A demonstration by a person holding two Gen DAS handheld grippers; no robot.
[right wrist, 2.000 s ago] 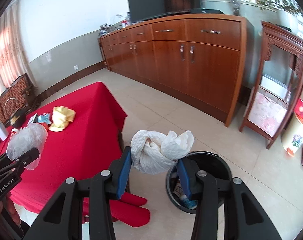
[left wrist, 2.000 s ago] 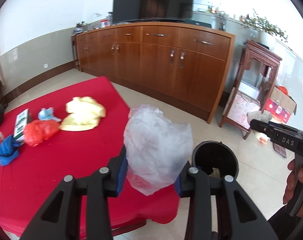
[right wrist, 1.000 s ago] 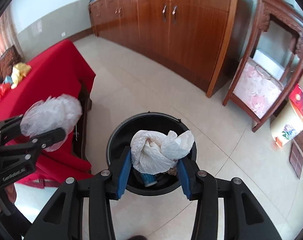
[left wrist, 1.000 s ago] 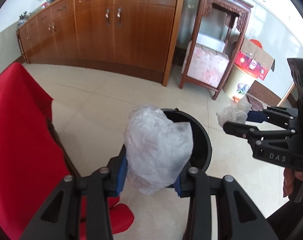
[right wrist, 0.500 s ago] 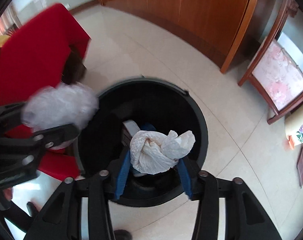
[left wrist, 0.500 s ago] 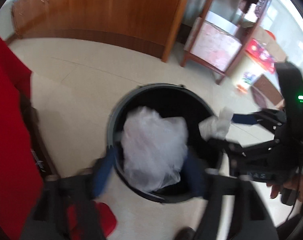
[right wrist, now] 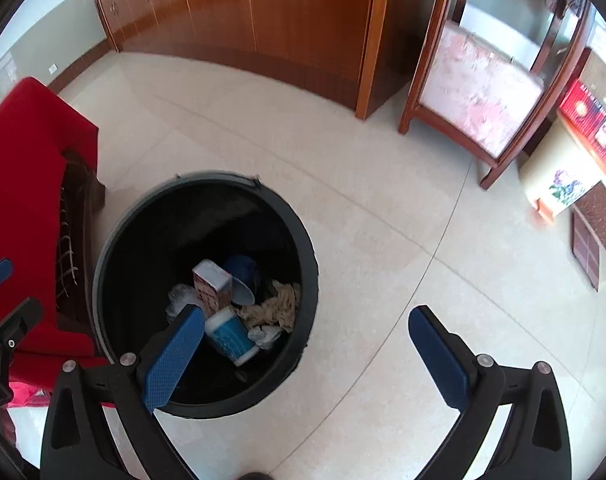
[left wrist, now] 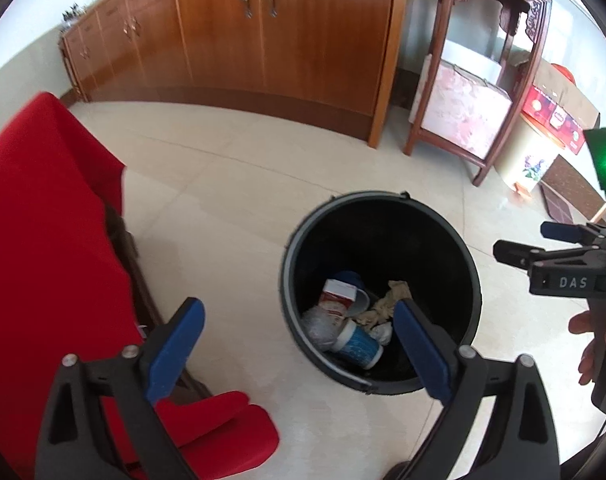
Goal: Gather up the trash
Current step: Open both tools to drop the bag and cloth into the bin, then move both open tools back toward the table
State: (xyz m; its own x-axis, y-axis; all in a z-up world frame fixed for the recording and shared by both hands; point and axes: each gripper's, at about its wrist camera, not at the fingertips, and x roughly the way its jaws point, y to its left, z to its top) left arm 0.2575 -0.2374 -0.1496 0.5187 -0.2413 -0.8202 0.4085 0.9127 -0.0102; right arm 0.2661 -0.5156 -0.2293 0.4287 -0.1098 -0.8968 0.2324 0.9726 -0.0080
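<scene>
Both tools hang over the black bin [left wrist: 383,248], which stands on the tiled floor at centre frame in the left wrist view and at lower left in the right wrist view. The left tool [left wrist: 299,344] has its blue pads spread wide with nothing between them; the right tool [right wrist: 307,348] is likewise spread wide and bare. Both sets of jaws have just been opening. The trash lies in the bottom of the bin: a crumpled clear bag [left wrist: 317,326], a blue-and-white cup [right wrist: 233,338], a small carton [right wrist: 212,286], a beige rag [right wrist: 277,306] and a white wad [right wrist: 265,335].

This looks like the end of a drop-off step, with both loads released into the bin. The red-covered bench [left wrist: 43,248] fills the left edge of the frame. The next move probably calls for lifting both tools clear of the rim and swinging back toward the bench, jaws kept apart, to pick up whatever trash remains there; none shows on the visible part.
</scene>
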